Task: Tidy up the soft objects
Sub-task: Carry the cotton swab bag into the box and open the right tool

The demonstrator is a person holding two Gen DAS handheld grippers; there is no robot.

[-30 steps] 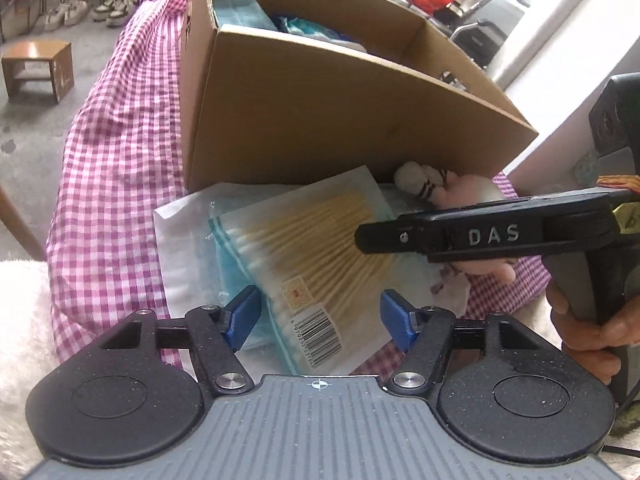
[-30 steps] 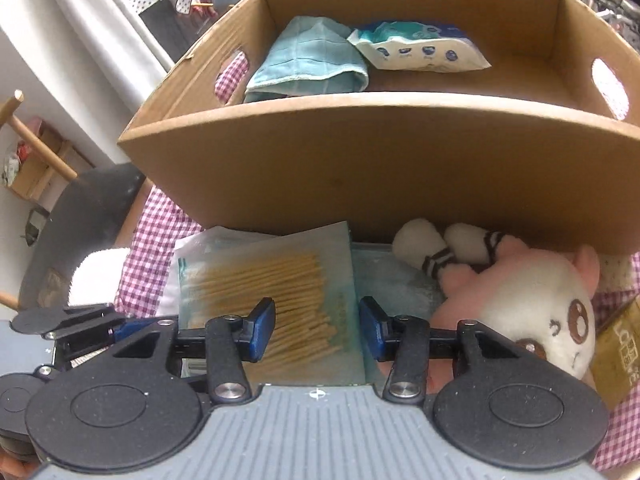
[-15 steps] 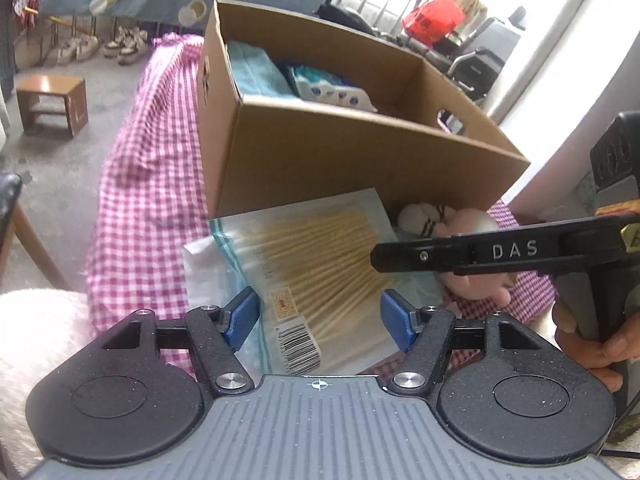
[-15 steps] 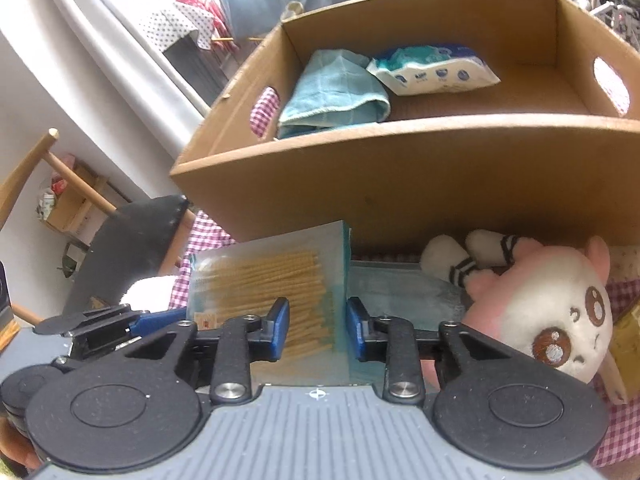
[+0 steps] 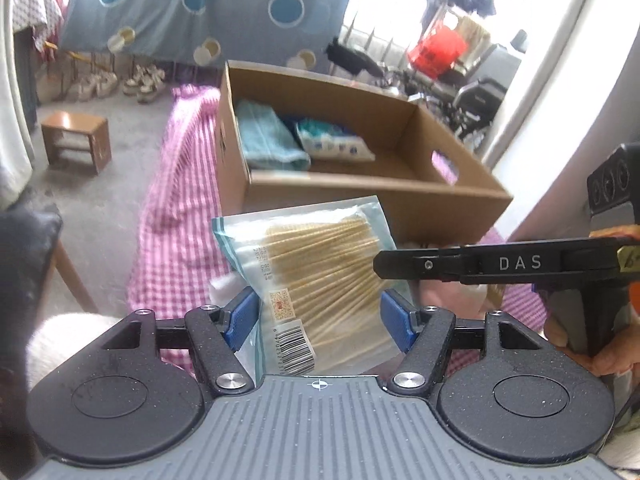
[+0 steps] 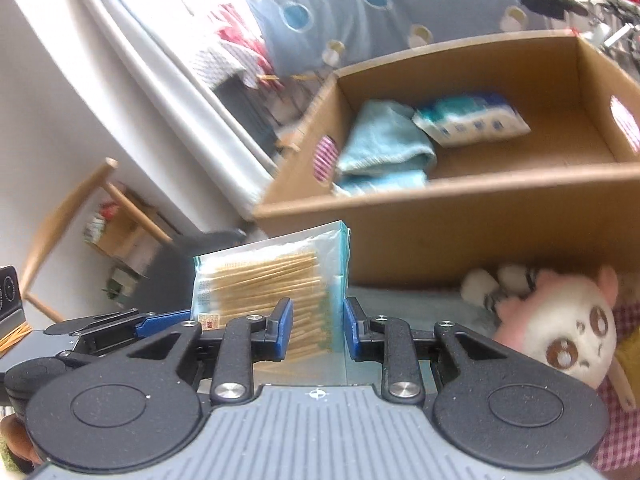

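Closest in: the left gripper (image 5: 318, 322) has the swab bag (image 5: 320, 264) sitting across its jaws, blue pads against the bag's two long sides, so it's clamped across the width. The right gripper (image 6: 318, 328) comes in from the right. Its jaws have just been closing, and the bag's right edge and some of the swab sticks are between them, so they're gripping that edge. You can see a hand (image 5: 592, 344) wrapped round its handle at the right of the left view.

So the bag is held up between both grippers, clear of the counter, tilted with the barcode end nearest the left camera. It's just in front of the box (image 5: 360, 196), not in it.

Down to the right, a pink and white plush (image 6: 560, 332) lies on the counter against the box's front wall. A pink checked cloth (image 5: 176, 240) covers the counter.

Inside the box, a folded blue towel (image 5: 268, 140) sits at the left end with a tissue pack (image 5: 336, 146) right beside it, touching.

Further back on the floor there's a small wooden stool (image 5: 76, 140).
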